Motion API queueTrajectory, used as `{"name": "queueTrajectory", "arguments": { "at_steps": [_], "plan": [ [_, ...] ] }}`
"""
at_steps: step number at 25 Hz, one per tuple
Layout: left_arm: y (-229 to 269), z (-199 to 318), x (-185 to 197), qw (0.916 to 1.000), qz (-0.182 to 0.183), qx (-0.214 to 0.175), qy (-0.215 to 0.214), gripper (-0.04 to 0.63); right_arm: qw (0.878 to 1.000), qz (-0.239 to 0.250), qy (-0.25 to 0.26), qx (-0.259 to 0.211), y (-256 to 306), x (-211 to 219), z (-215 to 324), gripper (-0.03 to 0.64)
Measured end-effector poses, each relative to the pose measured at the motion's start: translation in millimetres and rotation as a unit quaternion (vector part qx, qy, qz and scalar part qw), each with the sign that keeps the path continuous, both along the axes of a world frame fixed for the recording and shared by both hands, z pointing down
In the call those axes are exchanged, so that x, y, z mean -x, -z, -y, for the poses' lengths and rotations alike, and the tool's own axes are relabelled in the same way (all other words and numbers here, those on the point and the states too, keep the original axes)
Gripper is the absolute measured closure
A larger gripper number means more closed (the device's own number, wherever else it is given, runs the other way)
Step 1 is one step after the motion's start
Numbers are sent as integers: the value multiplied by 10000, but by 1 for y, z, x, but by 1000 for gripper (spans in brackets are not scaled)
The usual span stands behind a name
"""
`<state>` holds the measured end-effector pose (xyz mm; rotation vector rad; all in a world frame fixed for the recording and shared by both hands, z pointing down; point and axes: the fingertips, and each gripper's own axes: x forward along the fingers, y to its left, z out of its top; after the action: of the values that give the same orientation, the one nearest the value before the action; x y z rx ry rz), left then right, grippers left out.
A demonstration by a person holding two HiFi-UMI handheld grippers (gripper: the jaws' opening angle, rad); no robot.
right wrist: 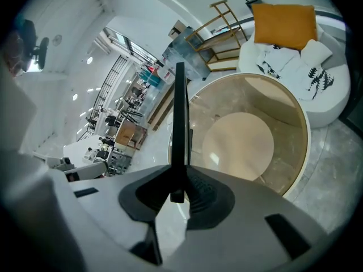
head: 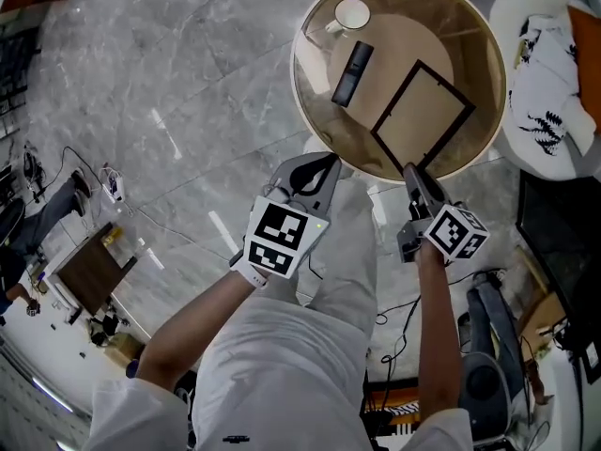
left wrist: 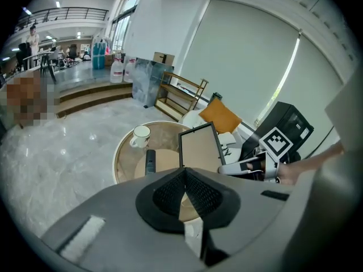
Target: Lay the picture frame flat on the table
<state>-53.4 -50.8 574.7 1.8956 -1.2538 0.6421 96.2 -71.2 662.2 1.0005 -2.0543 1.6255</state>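
Note:
The black picture frame [head: 420, 113] with a tan panel stands on edge over the right part of the round glass table [head: 297, 73]. My right gripper [head: 411, 172] is shut on its near lower corner. In the right gripper view the frame [right wrist: 180, 123] shows edge-on as a thin black bar clamped at my right gripper [right wrist: 178, 181]. From the left gripper view the frame [left wrist: 198, 149] looks nearly upright, with the right gripper [left wrist: 228, 168] at its base. I cannot tell whether it touches the tabletop. My left gripper [head: 321, 167] hovers by the table's near edge, shut and empty [left wrist: 185, 174].
A white cup [head: 352, 13] and a dark remote [head: 352, 73] lie on the table's left half. A white seat with cushions [head: 549, 83] stands right of the table. Cables [head: 404, 308] and a dark bag [head: 488, 365] lie on the floor near my legs.

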Motion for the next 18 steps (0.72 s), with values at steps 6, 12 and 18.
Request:
{"name": "queueTrajectory", "arguments": {
  "at_steps": [6,12,18],
  "plan": [
    [-39,-7,4,9998,-25,200,7,591,9997,-9,98,215,-38,11,-1,552],
    [-72,-11,2,9994,-83,330,-55,591,9990,-14,195,393,-70,16,0,552],
    [-97,-10,2,9989,-106,455,31,591,9983,155,230,517,-94,23,4,552]
  ]
}}
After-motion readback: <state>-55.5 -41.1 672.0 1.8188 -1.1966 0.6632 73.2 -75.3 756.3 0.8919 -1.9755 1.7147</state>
